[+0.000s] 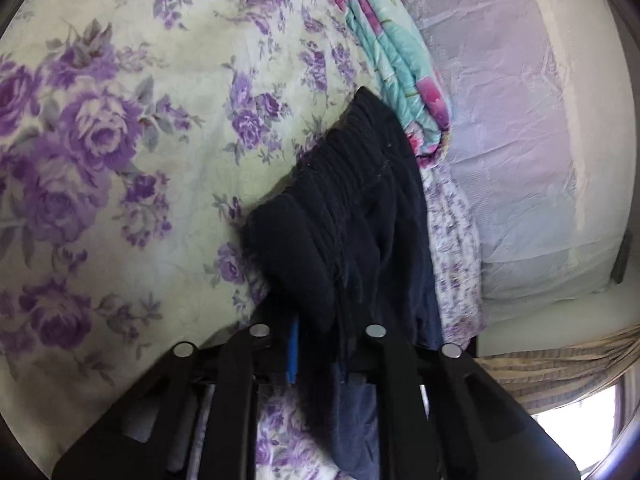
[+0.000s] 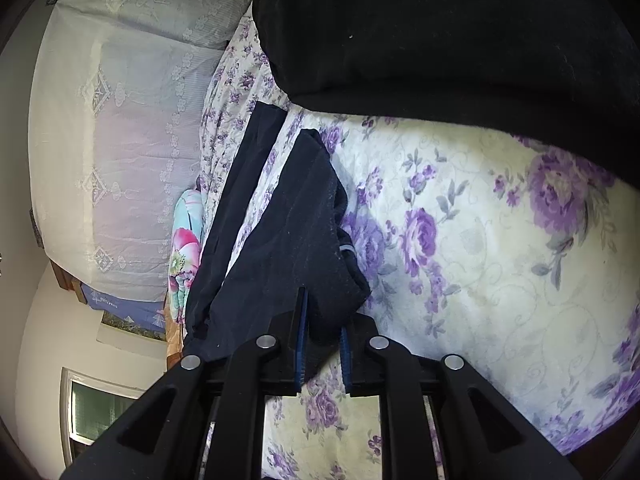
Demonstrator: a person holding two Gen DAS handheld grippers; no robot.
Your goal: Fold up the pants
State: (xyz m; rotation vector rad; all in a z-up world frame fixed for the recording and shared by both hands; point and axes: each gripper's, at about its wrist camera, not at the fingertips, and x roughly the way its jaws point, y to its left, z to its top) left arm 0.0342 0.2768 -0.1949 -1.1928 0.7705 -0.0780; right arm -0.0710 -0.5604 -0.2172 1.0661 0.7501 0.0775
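The dark navy pants lie bunched on the purple-flowered bed sheet, with the ribbed waistband toward the far end. My left gripper is shut on a thick fold of this cloth, and one blue pad shows beside it. In the right wrist view, my right gripper is shut on another fold of the pants, pinched between its blue pads. A big black cloth mass fills the top right; I cannot tell whether it belongs to the pants.
A folded turquoise and pink quilt lies along the bed's edge. Behind it hangs a pale lace net. A window shows low on the left. The flowered sheet spreads wide to the right.
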